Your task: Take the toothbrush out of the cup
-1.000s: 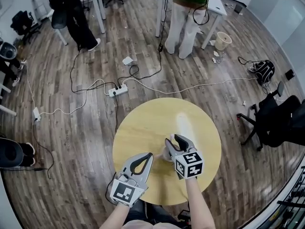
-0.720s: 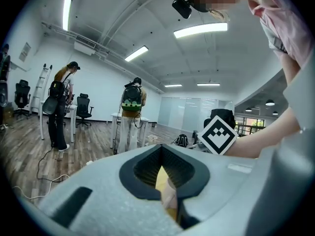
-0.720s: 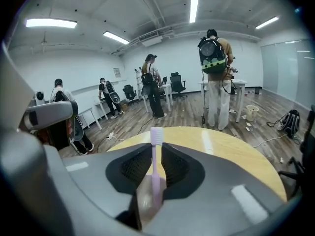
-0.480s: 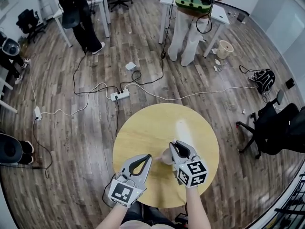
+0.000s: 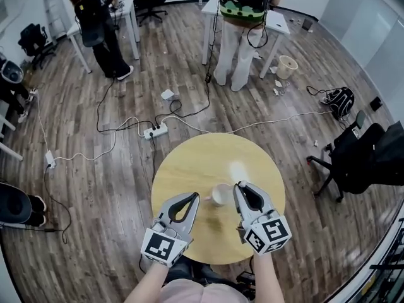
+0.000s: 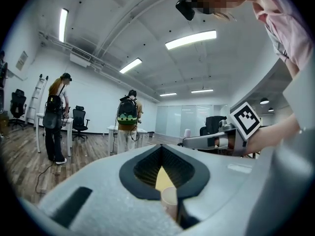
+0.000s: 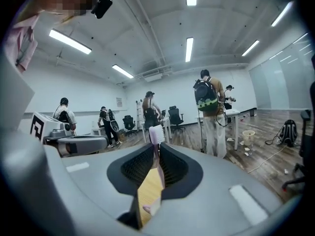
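Round bench: smooth, pale yellow, wood-look top, set on a grey-brown plank floor. Cup sat near the bench's centre. It was pale, plain-walled and round-mouthed.

Left gripper lay at the cup's 9 o'clock. Grey moulded shells, with a black ribbed lining framing a teardrop opening. Jaws narrow. The cup's rim showed low in the slot between them, and they appeared to pinch it, though the contact itself was poorly seen.

Right gripper was at the cup's 2 o'clock, same build. Its jaws were narrow and closing on the toothbrush, held upright between the ribbed pads. Slim pink handle; white bristle head standing above the jaw tips at 12 o'clock; lower end of the handle showing against the yellow top. The toothbrush was out of the cup, up in these jaws.

Labels: right marker cube and left marker cube carried black-and-white square code patterns.
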The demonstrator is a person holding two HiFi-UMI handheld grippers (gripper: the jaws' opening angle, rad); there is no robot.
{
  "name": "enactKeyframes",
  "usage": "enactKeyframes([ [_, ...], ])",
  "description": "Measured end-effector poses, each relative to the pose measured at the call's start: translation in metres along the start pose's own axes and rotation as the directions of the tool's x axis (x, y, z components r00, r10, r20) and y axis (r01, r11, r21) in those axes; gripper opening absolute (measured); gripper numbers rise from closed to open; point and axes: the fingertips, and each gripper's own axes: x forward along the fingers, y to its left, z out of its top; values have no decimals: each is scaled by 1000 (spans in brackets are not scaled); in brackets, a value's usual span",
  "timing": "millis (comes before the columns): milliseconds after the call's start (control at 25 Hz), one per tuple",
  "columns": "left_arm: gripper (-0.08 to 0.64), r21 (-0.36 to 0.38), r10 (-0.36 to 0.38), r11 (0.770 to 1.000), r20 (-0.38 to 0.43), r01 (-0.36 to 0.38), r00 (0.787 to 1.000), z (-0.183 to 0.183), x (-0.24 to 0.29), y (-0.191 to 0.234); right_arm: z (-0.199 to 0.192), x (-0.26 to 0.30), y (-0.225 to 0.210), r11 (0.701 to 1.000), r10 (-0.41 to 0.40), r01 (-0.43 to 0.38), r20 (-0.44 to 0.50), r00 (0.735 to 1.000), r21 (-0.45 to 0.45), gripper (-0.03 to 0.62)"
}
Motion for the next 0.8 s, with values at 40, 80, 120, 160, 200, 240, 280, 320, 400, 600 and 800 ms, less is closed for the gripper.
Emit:
enactKeyframes([
  [40,-3,4,-5,1000,17,5,1000,5,-1,-2,7,-7,4,1000,1,-1,16,1000,-12,46],
  [80,-3,11,-9,1000,35,9,999,11,-2,-3,14,-13,6,1000,0,1,31,1000,-23,46],
  [120,-3,19,-11,1000,46,10,999,17,-3,-4,19,-20,8,999,-5,7,44,999,-32,45],
  [160,-3,26,-13,1000,46,12,999,19,-4,-5,24,-26,10,999,-12,15,57,998,-40,45],
  [200,-3,32,-16,999,44,15,999,22,-5,-6,28,-31,11,999,-21,24,70,997,-46,44],
  [240,-3,38,-19,999,47,17,999,24,-6,-7,32,-37,11,998,-30,34,82,996,-50,44],
  [280,-3,43,-22,999,55,20,998,28,-6,-9,34,-43,12,998,-41,46,93,995,-51,44],
  [320,-3,49,-26,999,64,23,998,32,-7,-10,35,-49,12,997,-54,59,103,993,-49,43],
  [400,-3,58,-32,998,80,27,996,41,-10,-14,37,-62,13,995,-80,86,121,989,-43,43],
  [600,-3,74,-38,997,93,31,995,49,-17,-22,42,-85,16,992,-120,127,169,978,-28,38],
  [800,-3,76,-31,997,101,23,994,51,-24,-27,39,-99,22,990,-130,137,179,975,-28,34],
])
